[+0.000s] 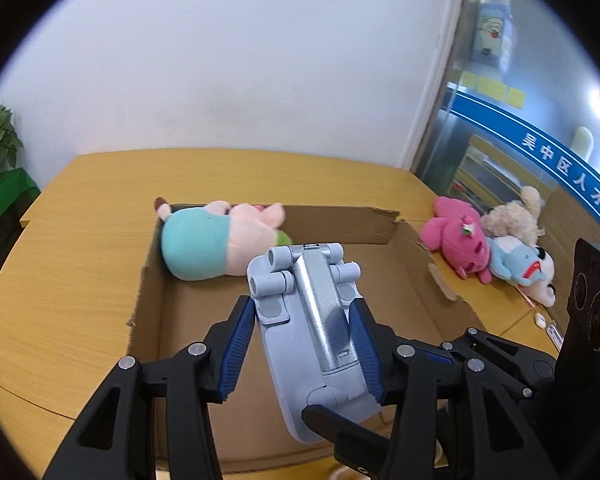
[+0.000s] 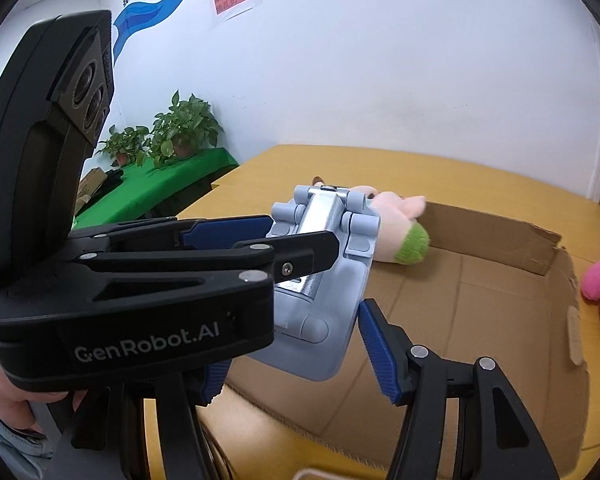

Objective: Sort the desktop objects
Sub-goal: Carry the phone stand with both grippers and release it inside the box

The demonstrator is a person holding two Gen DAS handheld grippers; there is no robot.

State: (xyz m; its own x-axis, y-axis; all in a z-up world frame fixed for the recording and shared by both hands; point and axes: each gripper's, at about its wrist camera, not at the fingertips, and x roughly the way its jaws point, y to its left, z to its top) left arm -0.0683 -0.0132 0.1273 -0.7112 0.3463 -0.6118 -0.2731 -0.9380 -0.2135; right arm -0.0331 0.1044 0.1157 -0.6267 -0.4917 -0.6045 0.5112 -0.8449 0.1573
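Note:
A pale blue folding phone stand (image 1: 308, 320) with a silver metal arm is held over the open cardboard box (image 1: 412, 280). My left gripper (image 1: 300, 344) is shut on the stand, its blue pads pressing both sides. In the right wrist view the stand (image 2: 324, 280) lies between my right gripper's fingers (image 2: 380, 360), which stand apart around its lower end; the left gripper crosses in front of the stand. A teal and pink plush toy (image 1: 204, 240) lies in the box's far left corner.
Pink (image 1: 456, 240), beige (image 1: 516, 216) and blue-white (image 1: 524, 268) plush toys lie on the yellow wooden table (image 1: 60, 280) right of the box. Potted plants (image 2: 180, 132) stand on a green-covered table at the left. A white wall is behind.

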